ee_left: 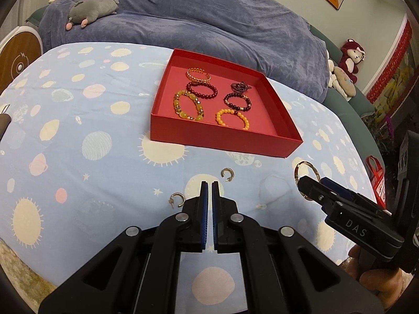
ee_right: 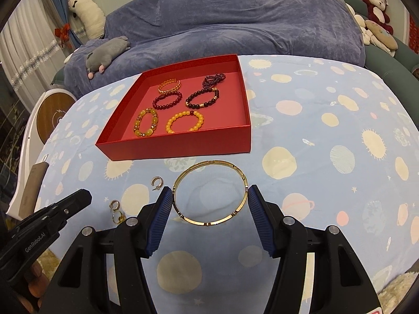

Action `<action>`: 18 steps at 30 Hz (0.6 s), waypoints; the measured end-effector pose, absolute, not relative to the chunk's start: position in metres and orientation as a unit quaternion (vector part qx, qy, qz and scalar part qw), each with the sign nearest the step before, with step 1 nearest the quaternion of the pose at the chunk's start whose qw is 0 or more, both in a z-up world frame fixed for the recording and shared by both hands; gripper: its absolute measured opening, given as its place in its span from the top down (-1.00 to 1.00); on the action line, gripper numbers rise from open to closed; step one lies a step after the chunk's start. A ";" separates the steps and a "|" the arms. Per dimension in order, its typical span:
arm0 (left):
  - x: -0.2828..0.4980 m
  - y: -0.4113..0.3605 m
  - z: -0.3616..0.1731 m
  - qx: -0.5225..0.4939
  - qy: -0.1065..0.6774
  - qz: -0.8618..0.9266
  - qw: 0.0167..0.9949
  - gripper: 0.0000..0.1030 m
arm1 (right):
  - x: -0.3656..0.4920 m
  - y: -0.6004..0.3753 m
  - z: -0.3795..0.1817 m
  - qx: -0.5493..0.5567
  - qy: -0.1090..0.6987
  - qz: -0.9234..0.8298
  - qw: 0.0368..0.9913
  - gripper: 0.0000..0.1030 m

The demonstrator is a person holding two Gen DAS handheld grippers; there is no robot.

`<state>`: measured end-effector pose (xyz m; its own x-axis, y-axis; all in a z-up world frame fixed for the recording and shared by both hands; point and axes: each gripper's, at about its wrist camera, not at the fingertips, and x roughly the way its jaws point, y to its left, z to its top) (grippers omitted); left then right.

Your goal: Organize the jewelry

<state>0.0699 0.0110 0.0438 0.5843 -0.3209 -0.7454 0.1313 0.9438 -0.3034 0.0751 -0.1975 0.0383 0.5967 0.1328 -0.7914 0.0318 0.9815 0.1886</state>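
A red box point(ee_left: 222, 137) point(ee_right: 172, 147) on the space-print cloth holds several bead bracelets point(ee_left: 187, 106) point(ee_right: 184, 121). A gold bangle point(ee_right: 209, 192) point(ee_left: 306, 174) sits between my right gripper's point(ee_right: 210, 196) point(ee_left: 305, 183) blue pads point(ee_right: 162, 209), which touch both its sides; the jaws grip it. Whether it is lifted I cannot tell. Two small gold hoop earrings point(ee_left: 227, 174) point(ee_left: 178, 200) point(ee_right: 157, 183) point(ee_right: 115, 205) lie on the cloth near my left gripper point(ee_left: 210, 185), which is shut and empty. A small gold ring point(ee_right: 119, 218) lies by the nearer earring.
A blue-covered sofa point(ee_left: 196, 13) with a grey plush toy point(ee_left: 91, 9) stands behind the table. Stuffed toys point(ee_left: 351, 60) sit at the right. A round white-and-wood item point(ee_right: 49, 115) is left of the table. A red bag point(ee_left: 377, 180) hangs past the right edge.
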 end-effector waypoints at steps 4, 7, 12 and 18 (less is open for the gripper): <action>0.071 0.020 0.047 -0.110 0.434 -0.120 0.886 0.95 | 0.074 -0.198 0.040 0.091 0.446 0.030 0.890 -0.11; 0.073 0.022 0.043 -0.109 0.442 -0.118 0.882 0.95 | 0.073 -0.198 0.039 0.094 0.448 0.030 0.889 -0.11; 0.073 0.008 0.025 -0.090 0.465 -0.124 0.872 0.59 | 0.072 -0.196 0.036 0.093 0.453 0.032 0.886 -0.11; 0.077 -0.001 0.002 -0.073 0.483 -0.123 0.864 0.56 | 0.073 -0.193 0.032 0.094 0.457 0.034 0.884 -0.11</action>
